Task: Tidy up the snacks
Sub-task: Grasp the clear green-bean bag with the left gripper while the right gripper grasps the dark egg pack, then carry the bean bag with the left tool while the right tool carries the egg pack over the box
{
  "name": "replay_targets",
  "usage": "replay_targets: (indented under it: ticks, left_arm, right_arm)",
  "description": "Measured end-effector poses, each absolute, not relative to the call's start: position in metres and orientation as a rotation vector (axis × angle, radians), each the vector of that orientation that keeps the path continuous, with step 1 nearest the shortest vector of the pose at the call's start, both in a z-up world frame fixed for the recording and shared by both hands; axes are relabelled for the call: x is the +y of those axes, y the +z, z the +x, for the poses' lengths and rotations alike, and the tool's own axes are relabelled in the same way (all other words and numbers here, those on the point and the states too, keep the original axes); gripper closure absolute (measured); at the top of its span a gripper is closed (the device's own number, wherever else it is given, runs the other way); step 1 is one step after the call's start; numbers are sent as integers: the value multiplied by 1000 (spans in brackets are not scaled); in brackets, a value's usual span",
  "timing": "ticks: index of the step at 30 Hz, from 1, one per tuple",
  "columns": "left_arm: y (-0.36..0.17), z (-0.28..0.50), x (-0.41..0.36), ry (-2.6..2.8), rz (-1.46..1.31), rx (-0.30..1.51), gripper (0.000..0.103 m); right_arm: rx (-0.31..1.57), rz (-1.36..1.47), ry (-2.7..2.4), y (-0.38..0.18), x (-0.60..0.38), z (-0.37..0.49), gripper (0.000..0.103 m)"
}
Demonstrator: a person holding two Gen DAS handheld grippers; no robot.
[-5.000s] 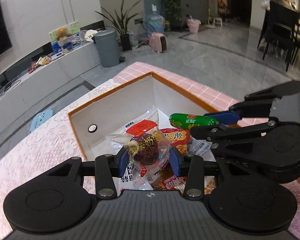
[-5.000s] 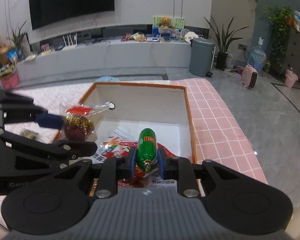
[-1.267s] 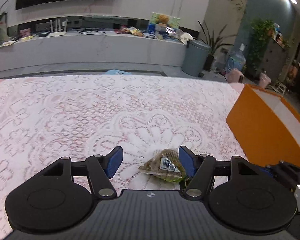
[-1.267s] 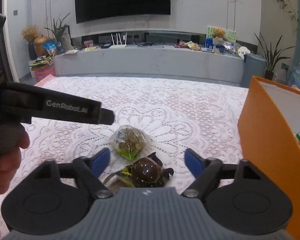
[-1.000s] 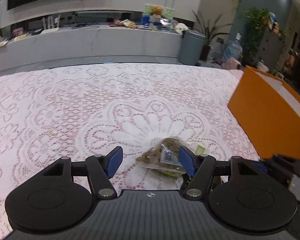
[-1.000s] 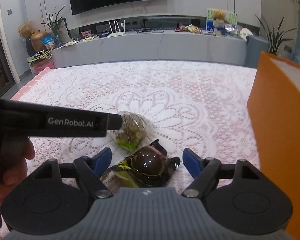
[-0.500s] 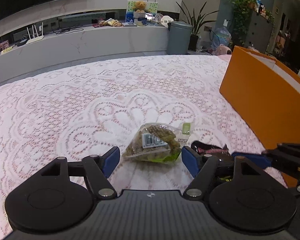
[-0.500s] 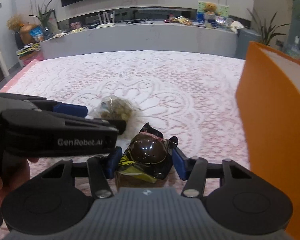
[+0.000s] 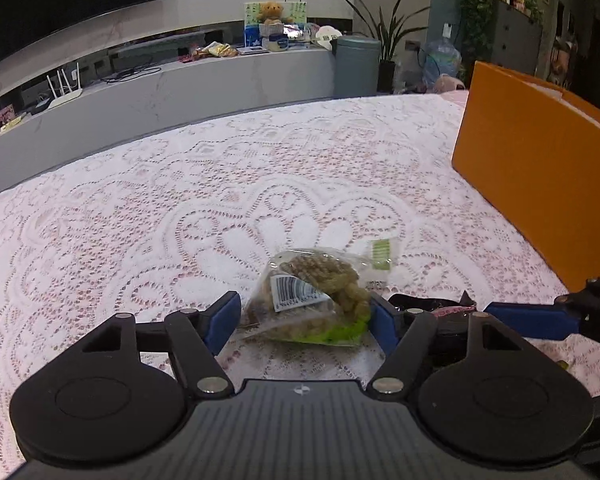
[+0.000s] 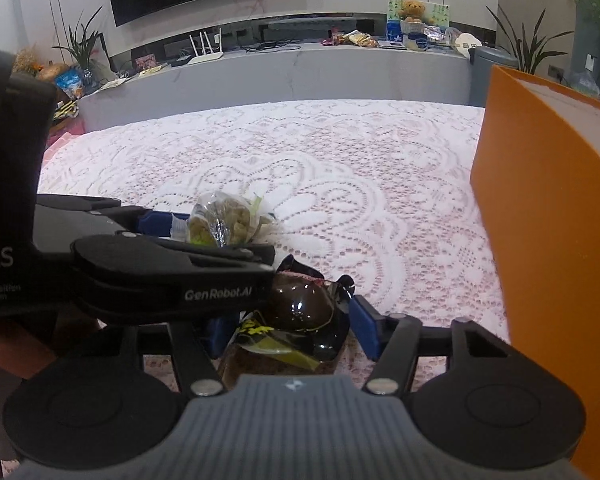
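Snacks come first: a clear packet of greenish-brown pieces [image 9: 316, 292] lies on the lace-covered worktop [image 9: 180, 208] well in from its edges, between the closing jaws of the left gripper [image 9: 304, 316], whose pads look just short of pinching it. Just beside it a dark glossy packet [image 10: 300, 312] sits between the right gripper's [image 10: 288, 332] opening, spread jaws. Both grippers straddle their packets, probably to carry them to the orange box [image 10: 548, 216] at the worktop's right edge.
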State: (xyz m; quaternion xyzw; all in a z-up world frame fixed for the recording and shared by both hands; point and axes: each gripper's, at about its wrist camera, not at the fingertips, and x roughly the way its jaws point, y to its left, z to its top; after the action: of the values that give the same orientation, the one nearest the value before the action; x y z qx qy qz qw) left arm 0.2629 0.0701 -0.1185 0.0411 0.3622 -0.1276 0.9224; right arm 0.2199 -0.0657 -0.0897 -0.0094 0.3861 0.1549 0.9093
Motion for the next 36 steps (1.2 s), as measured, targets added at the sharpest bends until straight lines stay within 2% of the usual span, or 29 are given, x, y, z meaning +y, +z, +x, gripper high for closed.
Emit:
replay_targets:
  ticks: [2,9,17,27,36]
  left_arm:
    - [-116,262,72,-266,67,735,35]
    - [-110,253,81,-243,24,722,44]
    - [-80,235,94,-200,-92,657,45]
    - [-64,200,95,-141,-142,671,46]
    - [-32,151,65,-130,-138,637,46]
  right_arm:
    - [794,-22,322,-90,-65,220,47]
    - [803,-2,332,-88,-67,219,55]
    - [771,21,342,-78,-71,213,57]
    - [725,27,351,-59,-77,195,58]
    - [710,-12,357,-26,-99,163,58]
